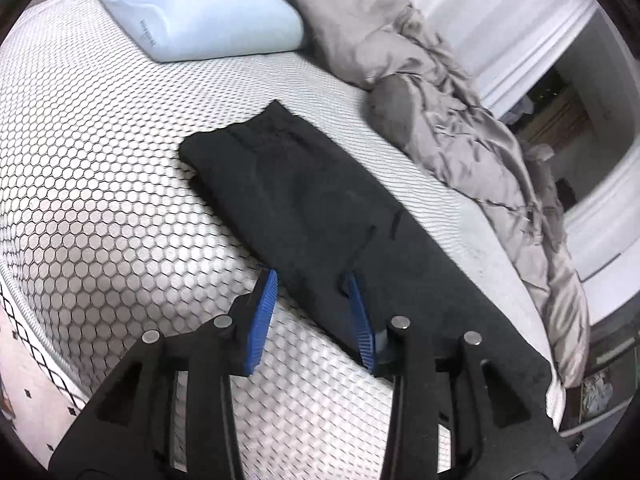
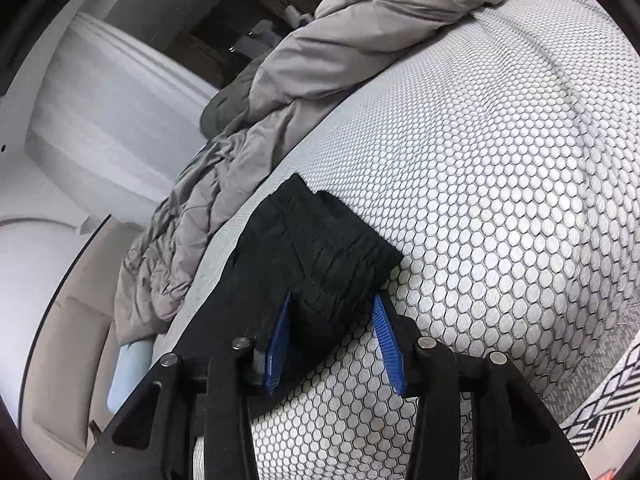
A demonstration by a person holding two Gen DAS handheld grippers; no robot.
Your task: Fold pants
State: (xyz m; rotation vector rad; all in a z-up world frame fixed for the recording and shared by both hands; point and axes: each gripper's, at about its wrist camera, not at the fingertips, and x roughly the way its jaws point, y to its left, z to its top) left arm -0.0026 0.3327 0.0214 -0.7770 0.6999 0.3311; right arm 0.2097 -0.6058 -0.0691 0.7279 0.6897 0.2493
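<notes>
Black pants (image 1: pixel 304 200) lie flat in a long strip on a white mattress (image 1: pixel 100 200) with a honeycomb pattern. My left gripper (image 1: pixel 312 280) is open, its blue pads (image 1: pixel 264 316) straddling the near long edge of the pants, low over the fabric. In the right wrist view the gathered waistband end of the pants (image 2: pixel 320 248) lies just ahead. My right gripper (image 2: pixel 332 304) is open, its blue pads (image 2: pixel 386 340) on either side of the waistband's near corner. Neither gripper holds anything.
A light blue pillow (image 1: pixel 200 8) sits at the far end of the mattress. A crumpled grey duvet (image 1: pixel 460 128) runs along the far side of the pants; it also shows in the right wrist view (image 2: pixel 248 152). The mattress edge (image 2: pixel 600 400) is close at the right.
</notes>
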